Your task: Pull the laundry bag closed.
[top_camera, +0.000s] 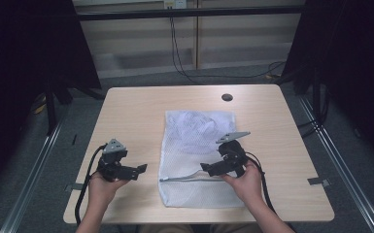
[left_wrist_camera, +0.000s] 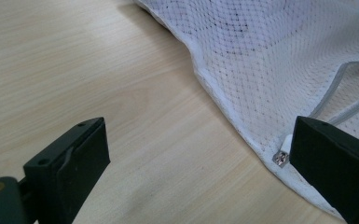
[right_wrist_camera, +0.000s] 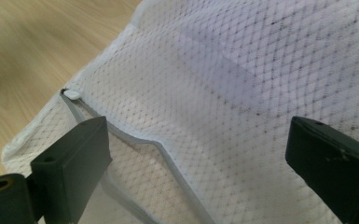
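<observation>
A white mesh laundry bag (top_camera: 194, 145) lies flat in the middle of the table, with pale cloth showing through its far half. A grey zipper (top_camera: 187, 177) runs across its near part and its two sides gape apart. My left gripper (top_camera: 138, 171) is open just left of the bag's edge, over bare wood. In the left gripper view the bag (left_wrist_camera: 270, 51) fills the upper right and the metal zipper end (left_wrist_camera: 280, 157) sits beside my right jaw. My right gripper (top_camera: 208, 170) is open over the bag, its jaws astride the zipper (right_wrist_camera: 135, 140) on the mesh (right_wrist_camera: 242, 70).
The light wooden table (top_camera: 136, 111) has a dark round hole (top_camera: 227, 97) near its far edge. Black curtains hang on both sides, and cables trail over the floor behind. Bare wood lies left and right of the bag.
</observation>
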`<action>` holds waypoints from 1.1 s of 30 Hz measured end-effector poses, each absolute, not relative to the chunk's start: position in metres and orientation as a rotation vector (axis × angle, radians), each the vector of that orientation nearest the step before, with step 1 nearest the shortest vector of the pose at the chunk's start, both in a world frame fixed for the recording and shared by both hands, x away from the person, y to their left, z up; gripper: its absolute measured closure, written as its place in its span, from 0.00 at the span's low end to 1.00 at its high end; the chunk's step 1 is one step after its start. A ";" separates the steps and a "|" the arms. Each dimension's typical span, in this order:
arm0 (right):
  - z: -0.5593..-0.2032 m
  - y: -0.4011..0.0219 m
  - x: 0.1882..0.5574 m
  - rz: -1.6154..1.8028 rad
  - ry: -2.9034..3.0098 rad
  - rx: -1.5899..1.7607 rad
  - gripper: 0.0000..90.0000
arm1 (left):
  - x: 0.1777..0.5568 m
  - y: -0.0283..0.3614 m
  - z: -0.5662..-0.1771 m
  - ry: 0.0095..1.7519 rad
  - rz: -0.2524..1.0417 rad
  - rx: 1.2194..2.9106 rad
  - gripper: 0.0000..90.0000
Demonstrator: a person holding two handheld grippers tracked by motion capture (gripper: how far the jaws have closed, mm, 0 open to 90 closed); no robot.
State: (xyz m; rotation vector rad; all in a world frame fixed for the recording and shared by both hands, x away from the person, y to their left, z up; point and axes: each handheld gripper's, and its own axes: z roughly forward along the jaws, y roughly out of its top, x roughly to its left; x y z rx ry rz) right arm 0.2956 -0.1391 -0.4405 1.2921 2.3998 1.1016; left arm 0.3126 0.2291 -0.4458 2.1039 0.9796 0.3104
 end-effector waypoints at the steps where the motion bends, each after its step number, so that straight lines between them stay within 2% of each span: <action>1: -0.441 -0.138 0.296 1.103 2.404 1.291 0.08 | 0.313 0.229 -0.446 0.981 0.309 2.099 0.05; 33: -0.457 -0.090 0.303 1.117 2.520 1.293 0.17 | 0.310 0.227 -0.447 0.966 0.286 2.093 0.06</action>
